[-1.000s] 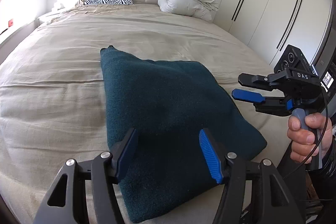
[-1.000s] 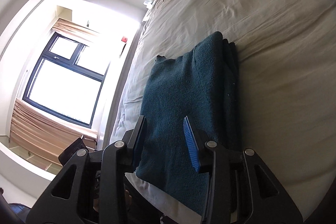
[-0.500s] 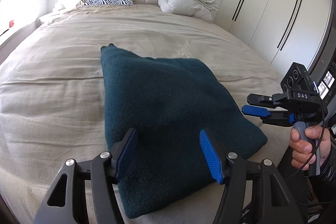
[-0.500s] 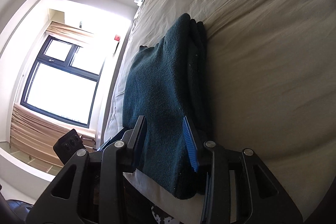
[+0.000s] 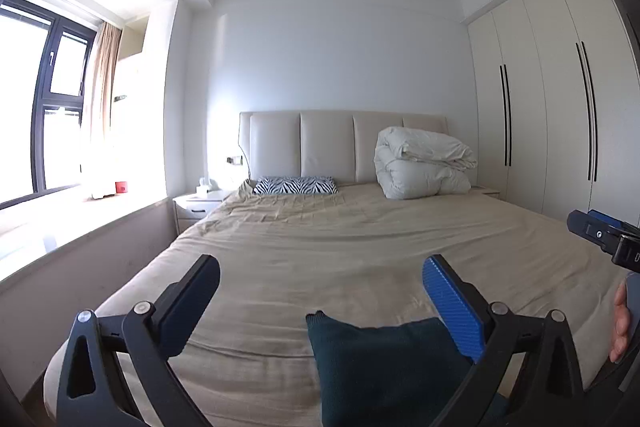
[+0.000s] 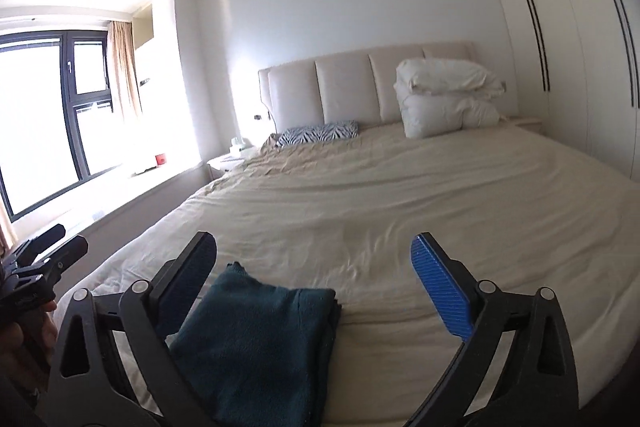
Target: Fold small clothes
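Observation:
A dark teal knitted garment (image 5: 376, 367) lies folded in a flat rectangle on the beige bed sheet (image 5: 340, 251), near the foot of the bed; the same garment (image 6: 256, 339) shows low in the right wrist view. My left gripper (image 5: 320, 291) hangs above it, jaws opening wide, nothing between the pads. My right gripper (image 6: 312, 267) is also raised over the garment with its jaws opening wide and nothing held. Each gripper points almost level toward the headboard. The right gripper (image 5: 600, 239) shows at the right edge of the left wrist view, with a hand below it.
A folded white duvet (image 5: 424, 163) and a zebra-print pillow (image 5: 296, 185) lie at the head of the bed by the padded headboard (image 5: 328, 143). White wardrobe doors (image 5: 560, 115) line the right wall. A window (image 5: 36, 99) and sill run along the left, with a nightstand (image 5: 200, 203).
Both grippers rose from low beside the garment and tilted up toward the headboard. Both jaws widened. The right gripper rolled upright. The garment stays folded on the bed.

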Demonstrator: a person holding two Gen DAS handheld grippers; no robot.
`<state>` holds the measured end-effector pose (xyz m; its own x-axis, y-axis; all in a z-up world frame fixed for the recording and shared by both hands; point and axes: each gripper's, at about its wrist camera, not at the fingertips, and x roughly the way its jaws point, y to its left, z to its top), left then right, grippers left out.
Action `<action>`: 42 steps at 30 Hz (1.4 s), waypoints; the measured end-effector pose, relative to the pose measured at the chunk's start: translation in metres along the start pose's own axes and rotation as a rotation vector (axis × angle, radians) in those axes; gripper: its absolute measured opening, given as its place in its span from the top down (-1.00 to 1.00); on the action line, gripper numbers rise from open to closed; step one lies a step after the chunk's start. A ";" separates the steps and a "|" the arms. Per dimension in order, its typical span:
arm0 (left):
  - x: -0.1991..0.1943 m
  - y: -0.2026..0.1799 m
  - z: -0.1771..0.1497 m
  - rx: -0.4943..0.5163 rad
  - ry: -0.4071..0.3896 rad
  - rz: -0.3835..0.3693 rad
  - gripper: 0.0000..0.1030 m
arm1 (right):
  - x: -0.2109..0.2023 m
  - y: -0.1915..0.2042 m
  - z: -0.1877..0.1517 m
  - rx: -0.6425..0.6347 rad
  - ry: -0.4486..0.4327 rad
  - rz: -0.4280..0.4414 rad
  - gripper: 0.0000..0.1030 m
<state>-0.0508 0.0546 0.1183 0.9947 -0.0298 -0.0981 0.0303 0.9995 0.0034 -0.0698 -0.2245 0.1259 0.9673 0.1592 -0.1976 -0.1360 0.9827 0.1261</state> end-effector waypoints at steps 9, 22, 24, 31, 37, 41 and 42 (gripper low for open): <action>-0.008 -0.007 0.031 0.084 0.081 0.065 -1.00 | -0.035 0.039 0.043 -0.071 -0.081 0.015 -1.00; 0.039 -0.012 -0.057 -0.045 0.544 0.062 -1.00 | 0.000 0.032 0.000 0.036 0.215 -0.003 -1.00; 0.046 -0.015 -0.071 -0.031 0.604 0.075 -1.00 | 0.012 0.030 -0.014 0.019 0.273 -0.051 -1.00; 0.061 -0.013 -0.110 -0.070 0.744 0.064 -1.00 | 0.060 0.016 -0.068 0.090 0.546 -0.176 -1.00; 0.068 -0.012 -0.124 -0.077 0.789 0.072 -1.00 | 0.077 0.024 -0.101 0.074 0.646 -0.187 -1.00; 0.069 -0.011 -0.129 -0.078 0.802 0.075 -1.00 | 0.081 0.028 -0.106 0.069 0.657 -0.179 -1.00; 0.070 -0.011 -0.130 -0.079 0.805 0.077 -1.00 | 0.079 0.029 -0.106 0.069 0.659 -0.180 -1.00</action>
<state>0.0058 0.0422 -0.0179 0.6175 0.0227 -0.7863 -0.0726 0.9970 -0.0282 -0.0197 -0.1735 0.0110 0.6384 0.0402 -0.7687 0.0495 0.9944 0.0932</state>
